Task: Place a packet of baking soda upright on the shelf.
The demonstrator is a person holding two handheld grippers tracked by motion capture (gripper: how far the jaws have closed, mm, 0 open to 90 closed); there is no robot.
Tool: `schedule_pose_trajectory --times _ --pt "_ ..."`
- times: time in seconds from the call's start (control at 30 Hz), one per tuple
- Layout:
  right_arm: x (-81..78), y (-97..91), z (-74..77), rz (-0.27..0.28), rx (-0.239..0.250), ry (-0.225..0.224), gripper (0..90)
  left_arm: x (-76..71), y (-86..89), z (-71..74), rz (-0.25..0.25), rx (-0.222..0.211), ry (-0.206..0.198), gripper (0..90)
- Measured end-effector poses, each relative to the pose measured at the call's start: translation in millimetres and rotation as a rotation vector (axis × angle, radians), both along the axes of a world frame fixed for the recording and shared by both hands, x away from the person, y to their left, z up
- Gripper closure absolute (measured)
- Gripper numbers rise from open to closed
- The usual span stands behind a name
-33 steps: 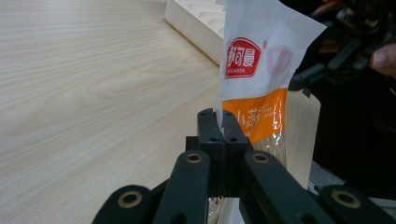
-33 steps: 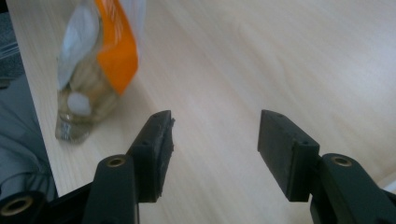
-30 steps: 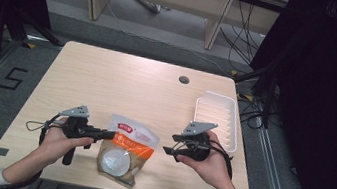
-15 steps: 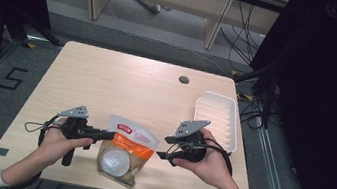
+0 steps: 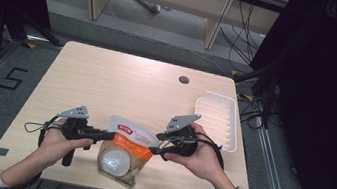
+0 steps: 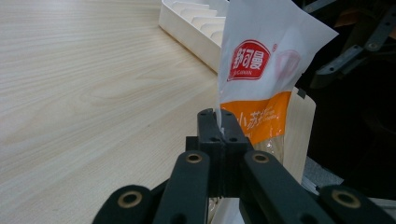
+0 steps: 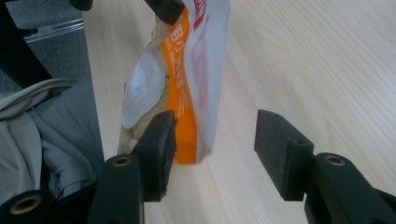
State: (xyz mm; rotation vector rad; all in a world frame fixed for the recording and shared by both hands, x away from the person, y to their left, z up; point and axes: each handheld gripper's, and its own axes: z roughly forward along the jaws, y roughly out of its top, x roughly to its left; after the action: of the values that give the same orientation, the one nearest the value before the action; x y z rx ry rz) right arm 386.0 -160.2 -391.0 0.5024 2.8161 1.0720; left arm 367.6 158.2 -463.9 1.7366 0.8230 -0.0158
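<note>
Pouch (image 5: 125, 151) sits at the table's (image 5: 122, 87) near edge, long axis running away from the person, white top farthest. Left gripper (image 6: 219, 135) pinches its left edge, jaws pressed together. Right gripper (image 7: 215, 140) stands spread, pouch's right edge between its jaws.

Lab/office: desk (image 5: 108, 80), floor cables (image 5: 238, 39), black curtains (image 5: 327, 98).

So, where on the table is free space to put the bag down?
The whole far half of the table is bare, from its left edge to the white tray and small hole. The near edge is crowded: left gripper, snack bag, right gripper.
</note>
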Motion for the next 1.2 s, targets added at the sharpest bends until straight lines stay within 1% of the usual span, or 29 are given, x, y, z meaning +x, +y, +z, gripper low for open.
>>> schedule_pose_trajectory --times 0.03,0.07,0.1,0.17,0.2,0.23,0.27,0.3,0.4,0.43,0.47,0.5,0.53,0.6,0.63,0.67,0.7,0.73,0.77,0.8,0.9,0.93,0.97,1.0,1.03,1.07,1.1,1.17,1.2 --pt "4.7 5.8 -4.0 0.019 -0.004 0.014 57.7 -0.3 0.0 -0.1 -0.002 -0.005 0.001 89.3" --pt "4.7 5.8 -4.0 0.019 -0.004 0.014 57.7 -0.3 0.0 -0.1 -0.002 -0.005 0.001 89.3" --pt "8.1 10.3 -8.7 0.025 -0.01 0.034 63.2 -0.8 -0.1 0.6 -0.001 -0.003 -0.003 89.3" --pt "10.1 13.8 -12.4 0.032 -0.03 0.047 67.3 -1.0 -0.5 0.8 -0.004 -0.004 -0.006 89.3" --pt "10.1 13.8 -12.4 0.032 -0.03 0.047 67.3 -1.0 -0.5 0.8 -0.004 -0.004 -0.006 89.3" --pt "10.5 16.2 -14.2 0.024 -0.035 0.08 73.2 -0.8 -0.4 0.9 -0.005 -0.003 -0.008 89.3" --pt "10.5 16.2 -14.2 0.024 -0.035 0.08 73.2 -0.8 -0.4 0.9 -0.005 -0.003 -0.008 89.3" --pt "11.1 17.2 -13.8 0.044 -0.041 0.088 75.1 -1.0 -0.4 0.9 -0.004 -0.003 -0.006 89.3" --pt "11.8 20.1 -13.8 0.046 -0.058 0.11 78.8 -1.1 -0.7 1.3 -0.008 -0.005 -0.009 89.3" --pt "11.8 20.1 -13.8 0.046 -0.058 0.11 78.8 -1.1 -0.7 1.3 -0.008 -0.005 -0.009 89.3" --pt "12.3 21.3 -14.6 0.061 -0.062 0.111 82.7 -1.2 -0.9 1.3 -0.01 -0.009 -0.009 89.3" --pt "12.3 21.3 -14.6 0.061 -0.062 0.111 82.7 -1.2 -0.9 1.3 -0.01 -0.009 -0.009 89.3" --pt "10.9 21.5 -13.1 0.052 -0.071 0.138 85.7 -1.2 -1.0 0.9 -0.01 -0.009 -0.012 89.3" --pt "11.4 21.5 -12.6 0.063 -0.074 0.134 87.7 -1.2 -1.1 0.9 -0.01 -0.009 -0.012 89.3" --pt "11.2 22.2 -10.3 0.07 -0.083 0.154 90.0 -1.3 -1.2 1.2 -0.013 -0.005 -0.019 89.3" --pt "11.2 22.2 -10.3 0.07 -0.083 0.154 90.0 -1.3 -1.2 1.2 -0.013 -0.005 -0.019 89.2" --pt "12.8 23.1 -9.9 0.1 -0.08 0.142 90.0 -1.5 -1.4 1.5 -0.013 -0.001 -0.026 89.2" --pt "11.5 23.2 -7.4 0.085 -0.094 0.144 90.0 -2.2 -2.6 1.4 -0.011 -0.016 -0.023 89.1" --pt "10.8 24.4 -2.3 0.094 -0.11 0.152 90.0 -2.2 -2.9 0.7 -0.024 -0.005 -0.035 88.6" --pt "11.2 25.5 -0.1 0.115 -0.113 0.142 90.0 -2.8 -4.4 0.4 -0.03 -0.007 -0.039 87.9" --pt "9.1 26.4 10.0 0.1 -0.153 0.157 90.0 -4.4 -5.3 0.5 -0.037 -0.011 -0.05 83.3" --pt "10.4 26.6 12.4 0.117 -0.15 0.152 90.0 -5.9 -5.7 0.3 -0.055 -0.012 -0.055 81.2" --pt "10.0 25.9 16.2 0.102 -0.164 0.166 90.0 -7.0 -6.2 -0.4 -0.062 -0.003 -0.056 78.4" --pt "11.1 25.9 19.0 0.12 -0.172 0.156 90.0 -7.6 -7.1 -2.5 -0.069 0.007 -0.056 74.3" --pt "11.3 25.9 22.5 0.121 -0.185 0.16 90.0 -7.6 -7.1 -2.5 -0.069 0.007 -0.056 69.6" --pt "12.8 25.7 25.9 0.132 -0.209 0.141 90.0 -8.8 -7.8 -4.2 -0.076 0.032 -0.062 65.7" --pt "12.2 25.4 30.3 0.115 -0.229 0.144 90.0 -12.3 -9.3 -7.5 -0.071 0.074 -0.065 62.0" --pt "13.7 24.7 38.5 0.12 -0.259 0.136 90.0 -14.5 -9.3 -8.2 -0.079 0.102 -0.091 52.9" --pt "13.7 24.7 38.5 0.12 -0.259 0.136 90.0 -14.5 -9.3 -8.2 -0.079 0.102 -0.091 49.9"
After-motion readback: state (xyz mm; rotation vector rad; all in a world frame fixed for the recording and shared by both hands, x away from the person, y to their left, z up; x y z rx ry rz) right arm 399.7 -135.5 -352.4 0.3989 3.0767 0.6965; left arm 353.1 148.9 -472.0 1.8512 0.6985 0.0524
